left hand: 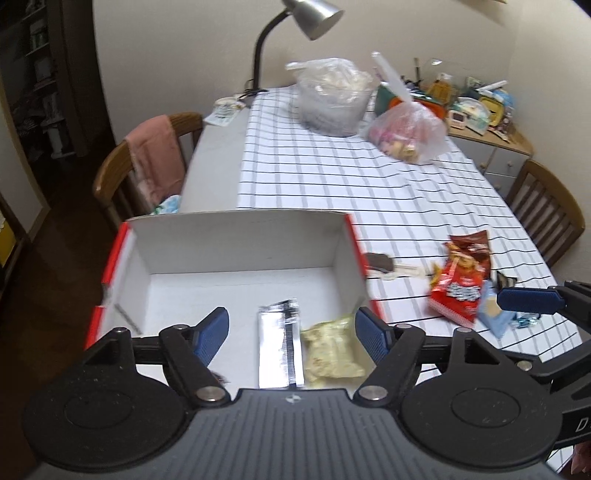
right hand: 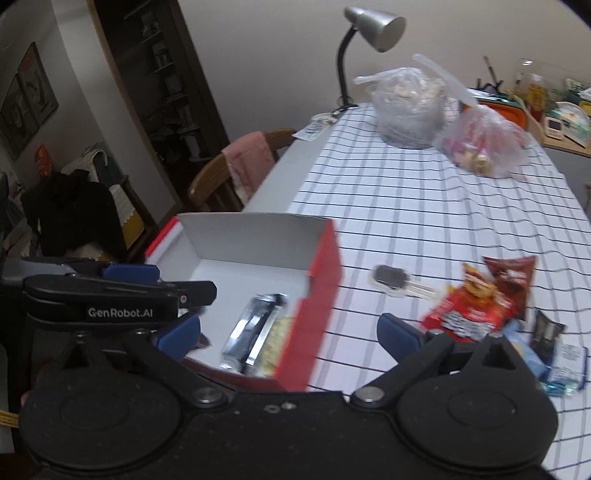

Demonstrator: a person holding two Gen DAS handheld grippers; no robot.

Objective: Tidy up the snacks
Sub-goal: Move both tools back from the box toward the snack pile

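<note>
Red-sided cardboard box (left hand: 243, 254) sits at the near left of the desk (left hand: 369, 184), top open, white inside. Two snacks already lie flat on its floor: a silver foil packet (left hand: 279, 347) and, touching it on the right, a pale yellow snack bag (left hand: 330, 350).

Left gripper (left hand: 291, 332) hangs over the box, fingers (left hand: 212, 332) spread fairly wide, nothing between them but the packets far below. Right gripper (right hand: 291, 334) hangs over the box's right wall, fingers (right hand: 397, 336) at full spread, empty.

Loose snacks wait in a heap right of the box: red snack bag (left hand: 456, 291) on top, brown snack bag (left hand: 474, 247) partly under it, light blue packet (left hand: 493, 310) at the near edge, small dark packet (right hand: 546, 330), a few blue-wrapped candies (left hand: 524, 317). A chocolate ice-cream-bar-shaped item (right hand: 391, 278) lies alone between box and heap; real or toy, cannot tell.

Handling, judged: all light, thin film pouches, crinkly and slick, contents probably brittle. Red bag looks puffy; pinch it across the sealed top or bottom edge, not the belly, so it does not pop or crush. Light blue packet looks flat; take it by an edge that overhangs. Candies are tiny, likely to skid; close low and slow. Stick end of the bar looks like the easy hold.

Far end holds two clear plastic bags (left hand: 406, 129) and a desk lamp (left hand: 295, 22), well apart from the work.
</note>
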